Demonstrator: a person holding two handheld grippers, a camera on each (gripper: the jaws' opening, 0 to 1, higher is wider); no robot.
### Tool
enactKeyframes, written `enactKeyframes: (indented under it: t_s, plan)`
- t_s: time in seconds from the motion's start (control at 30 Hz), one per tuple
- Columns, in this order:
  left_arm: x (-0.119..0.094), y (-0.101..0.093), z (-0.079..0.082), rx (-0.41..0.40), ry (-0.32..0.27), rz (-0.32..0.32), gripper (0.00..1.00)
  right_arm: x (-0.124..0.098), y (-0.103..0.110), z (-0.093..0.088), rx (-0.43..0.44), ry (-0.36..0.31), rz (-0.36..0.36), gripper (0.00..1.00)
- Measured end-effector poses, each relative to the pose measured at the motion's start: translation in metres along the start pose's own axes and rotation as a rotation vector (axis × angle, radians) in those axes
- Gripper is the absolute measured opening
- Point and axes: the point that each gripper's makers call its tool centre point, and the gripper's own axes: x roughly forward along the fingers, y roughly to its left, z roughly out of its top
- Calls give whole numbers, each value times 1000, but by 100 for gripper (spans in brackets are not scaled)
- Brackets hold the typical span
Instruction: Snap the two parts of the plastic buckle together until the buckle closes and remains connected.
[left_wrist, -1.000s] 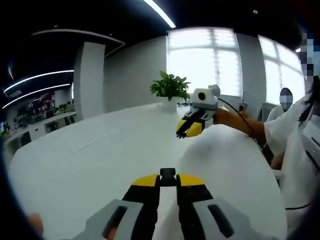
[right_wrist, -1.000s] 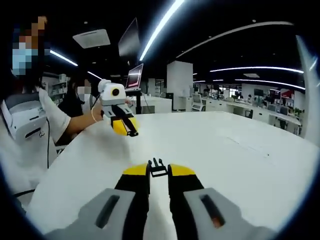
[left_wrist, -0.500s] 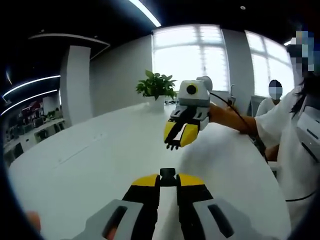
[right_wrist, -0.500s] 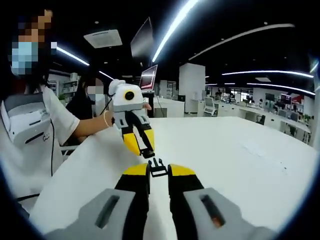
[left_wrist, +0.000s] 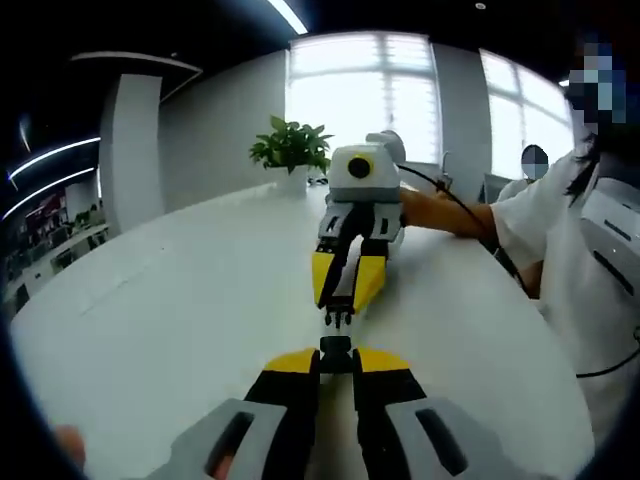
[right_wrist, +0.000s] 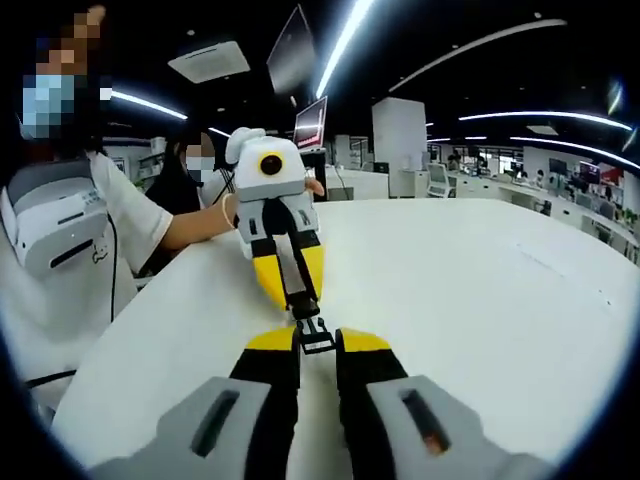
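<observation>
White table (left_wrist: 150, 320) under both your grippers, left gripper (left_wrist: 336, 362) jaws clamped on socket half (left_wrist: 336, 349), right gripper (right_wrist: 318, 342) jaws clamped on pronged half (right_wrist: 316, 334), buckle halves tip to tip above the table, not visibly joined.

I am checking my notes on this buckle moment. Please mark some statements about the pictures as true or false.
1. Each gripper holds one buckle part. True: the left gripper holds the socket part, the right gripper the pronged part.
2. The two parts are already snapped together. False: they are tip to tip, not visibly joined.
3. A potted plant stands on the white table. True.
4. The left gripper's jaws are wide open. False: shut on the part.
</observation>
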Motion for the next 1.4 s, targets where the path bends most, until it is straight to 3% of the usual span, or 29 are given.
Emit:
enactKeyframes:
  t_s: [0.17, 1.17, 1.3, 1.33, 1.4]
  plan:
    - [5, -3, -7, 4, 20, -22, 12, 5, 5, -11, -7, 43, 21, 13]
    - [5, -9, -7, 18, 23, -77, 12, 9, 12, -7, -59, 33, 46, 13]
    - [9, -13, -5, 16, 35, -109, 11, 13, 19, -2, -63, 23, 73, 12]
    - [9, -13, -6, 28, 42, -107, 11, 12, 20, -11, -96, 84, 83, 12]
    - [10, -14, -6, 47, 61, -109, 11, 12, 24, -4, -92, 54, 78, 11]
